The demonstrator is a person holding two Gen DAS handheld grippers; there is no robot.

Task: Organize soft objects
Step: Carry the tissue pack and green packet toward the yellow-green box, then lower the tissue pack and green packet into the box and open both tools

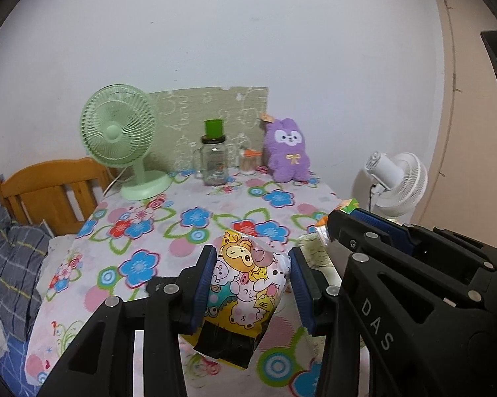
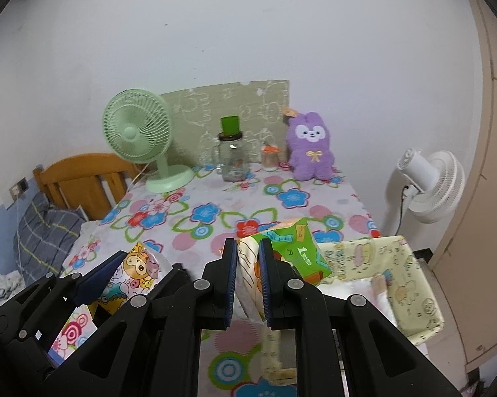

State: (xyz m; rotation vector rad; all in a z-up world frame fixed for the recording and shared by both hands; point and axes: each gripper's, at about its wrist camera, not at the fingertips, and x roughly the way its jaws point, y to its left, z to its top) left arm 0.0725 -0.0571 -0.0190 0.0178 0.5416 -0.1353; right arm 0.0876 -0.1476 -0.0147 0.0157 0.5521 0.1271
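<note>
My left gripper [image 1: 252, 289] stands around a yellow cartoon-print tissue pack [image 1: 245, 284] above the flowered table; its left pad touches the pack, its right pad shows a small gap. The pack also shows in the right wrist view [image 2: 139, 273]. My right gripper [image 2: 248, 283] is shut on a green and orange tissue pack [image 2: 291, 248] and holds it beside a pale yellow fabric storage box [image 2: 410, 284] at the table's right front. A purple plush rabbit [image 1: 288, 150] sits at the back of the table, also in the right wrist view [image 2: 311, 150].
A green desk fan [image 1: 122, 139], a glass mug jar with a green cup on top [image 1: 214, 158] and a small orange-lidded jar [image 1: 248, 162] stand at the back. A white floor fan [image 2: 430, 185] is right of the table. A wooden bed headboard [image 1: 50, 188] is left.
</note>
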